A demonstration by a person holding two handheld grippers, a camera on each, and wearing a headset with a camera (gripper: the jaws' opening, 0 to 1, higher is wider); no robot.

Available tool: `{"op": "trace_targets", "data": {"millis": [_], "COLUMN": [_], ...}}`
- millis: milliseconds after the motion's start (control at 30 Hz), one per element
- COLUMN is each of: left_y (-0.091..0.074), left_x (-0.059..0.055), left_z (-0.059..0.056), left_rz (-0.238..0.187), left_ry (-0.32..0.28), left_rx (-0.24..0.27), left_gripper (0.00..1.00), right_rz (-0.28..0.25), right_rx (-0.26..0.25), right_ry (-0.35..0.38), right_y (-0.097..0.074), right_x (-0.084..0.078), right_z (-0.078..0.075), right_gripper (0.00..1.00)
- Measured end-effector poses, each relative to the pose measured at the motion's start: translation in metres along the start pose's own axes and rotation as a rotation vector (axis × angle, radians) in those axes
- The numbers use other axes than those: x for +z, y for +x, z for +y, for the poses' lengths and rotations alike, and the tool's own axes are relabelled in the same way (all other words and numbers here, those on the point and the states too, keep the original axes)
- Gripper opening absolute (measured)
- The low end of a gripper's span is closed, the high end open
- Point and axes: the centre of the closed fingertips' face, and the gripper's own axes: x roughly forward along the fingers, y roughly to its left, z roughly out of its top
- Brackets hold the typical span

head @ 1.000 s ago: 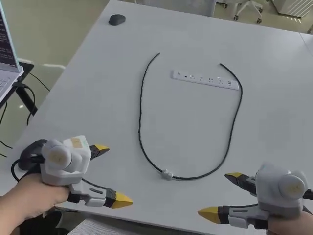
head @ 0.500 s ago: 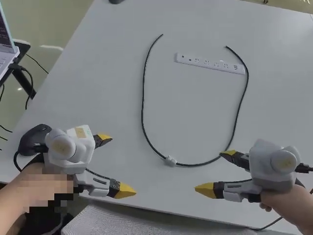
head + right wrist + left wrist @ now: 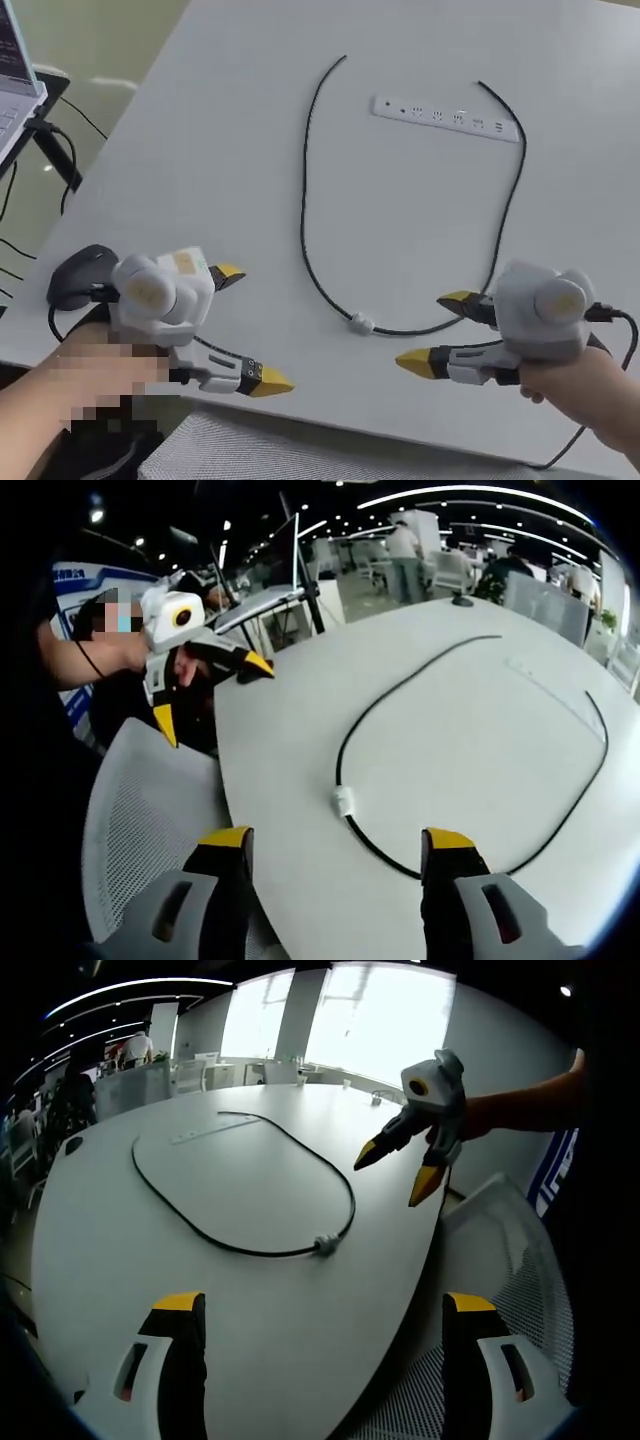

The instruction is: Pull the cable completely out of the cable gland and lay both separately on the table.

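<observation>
A long black cable (image 3: 304, 200) lies in a U shape on the white table (image 3: 200, 160). A small white cable gland (image 3: 361, 323) sits on it at the bottom of the bend. My left gripper (image 3: 250, 326) hovers open at the table's near edge, left of the gland. My right gripper (image 3: 435, 330) is open too, just right of the gland and close to the cable. In the left gripper view the gland (image 3: 324, 1244) lies ahead between the jaws, with the right gripper (image 3: 392, 1175) beyond. In the right gripper view the gland (image 3: 343, 800) lies just ahead of the jaws.
A white power strip (image 3: 446, 118) lies inside the far end of the cable loop. A dark mouse (image 3: 80, 272) with its cord sits by the left hand. A laptop (image 3: 15, 70) stands off the table's left. A mesh chair back (image 3: 250, 450) is below the near edge.
My right gripper has moved left and up toward the gland. The left gripper has shifted slightly right. Both stay open, the cable has not moved, and the head camera has shifted.
</observation>
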Motion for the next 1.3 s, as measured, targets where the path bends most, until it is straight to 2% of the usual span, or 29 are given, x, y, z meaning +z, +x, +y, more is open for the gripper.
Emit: {"op": "trace_targets", "data": {"millis": [167,600,967,1300], "left_y": [0.003,0.008,0.009,0.006], "left_x": [-0.001,-0.008,-0.012,-0.008], "left_z": [0.000,0.001,0.008,0.000], "left_rz": [0.005,0.014,0.005,0.013], "left_ry": [-0.001,-0.012,-0.028,-0.010], "left_rx": [-0.006,-0.025,-0.035,-0.038], "left_gripper": [0.98,0.97,0.96,0.96], "right_rz": [0.017,0.093,0.149,0.183], "right_rx": [0.009,0.038,0.054,0.063], "right_ry": [-0.008,-0.023,-0.051,-0.095], "right_y": [0.011,0.038,0.059,0.073], "right_x": [0.003,-0.003,-0.008,-0.010], "right_z": [-0.003,-0.006,-0.008,-0.010], "right_gripper": [0.62,0.49,0.40,0.30]}}
